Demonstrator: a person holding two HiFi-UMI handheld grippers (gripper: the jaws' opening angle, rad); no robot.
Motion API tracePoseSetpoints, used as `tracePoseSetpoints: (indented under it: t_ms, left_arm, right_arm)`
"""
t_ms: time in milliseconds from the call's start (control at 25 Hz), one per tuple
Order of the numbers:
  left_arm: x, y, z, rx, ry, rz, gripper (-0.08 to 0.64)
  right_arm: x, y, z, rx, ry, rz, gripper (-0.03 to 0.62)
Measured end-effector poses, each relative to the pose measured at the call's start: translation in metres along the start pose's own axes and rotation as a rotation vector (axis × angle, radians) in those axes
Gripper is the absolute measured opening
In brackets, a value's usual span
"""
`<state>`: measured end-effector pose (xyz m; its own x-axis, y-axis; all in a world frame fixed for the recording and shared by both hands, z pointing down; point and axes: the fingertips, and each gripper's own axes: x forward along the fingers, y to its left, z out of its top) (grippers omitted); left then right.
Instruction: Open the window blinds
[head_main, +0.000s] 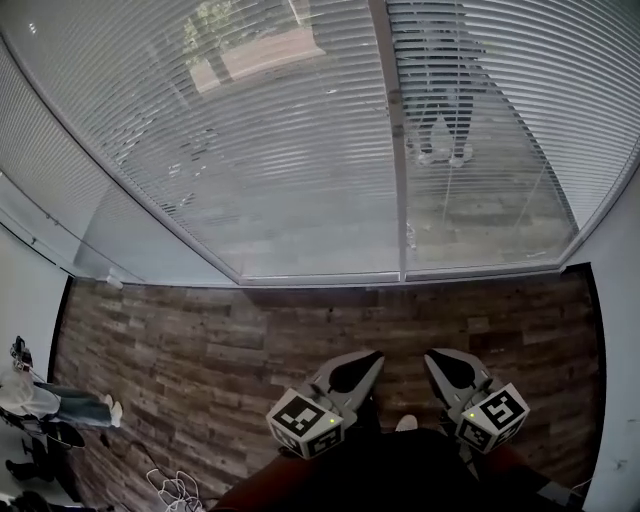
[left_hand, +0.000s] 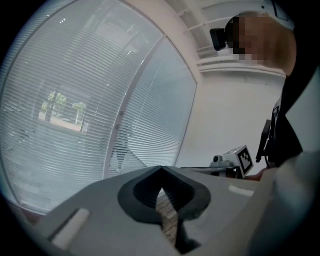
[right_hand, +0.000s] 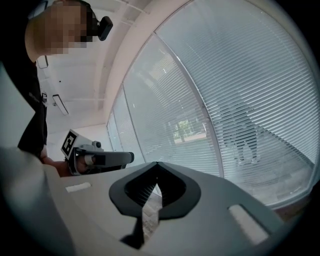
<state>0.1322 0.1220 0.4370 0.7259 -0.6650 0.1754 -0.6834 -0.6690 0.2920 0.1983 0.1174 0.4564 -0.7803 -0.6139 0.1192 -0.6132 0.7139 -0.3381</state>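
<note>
White slatted window blinds (head_main: 280, 150) hang over a wide window ahead of me, split by a white upright frame bar (head_main: 397, 150). They also fill the left gripper view as blinds (left_hand: 75, 100) and the right gripper view as blinds (right_hand: 240, 95). Trees and a dark standing figure show faintly through the slats. My left gripper (head_main: 372, 356) and right gripper (head_main: 433, 356) are held low over the floor, well short of the blinds. Both are shut with nothing between the jaws, as the left gripper (left_hand: 160, 168) and right gripper (right_hand: 156, 163) show in their own views.
A wood-plank floor (head_main: 200, 340) runs from me to the window sill (head_main: 320, 278). White walls close in at the left (head_main: 25, 300) and right (head_main: 615, 300). A person (head_main: 45, 405) stands at the lower left, with loose cables (head_main: 175, 487) on the floor nearby.
</note>
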Motion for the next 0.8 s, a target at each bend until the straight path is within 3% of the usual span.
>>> tracePoseSetpoints:
  t_ms: [280,480,800]
  left_arm:
    - [-0.013,0.061,0.011,0.018,-0.082,0.009,0.0]
    - [-0.019,0.108,0.009,0.013,-0.084,-0.001,0.0]
    - [-0.026,0.158,0.056,0.04,-0.1,-0.055,0.0]
  right_arm:
    - [0.062,0.006,0.011,-0.066,-0.01,0.024,0.026]
    - [0.107,0.007,0.009,-0.09,-0.012,0.022,0.026]
    - [0.155,0.014,0.042,-0.109,-0.015,-0.044,0.026]
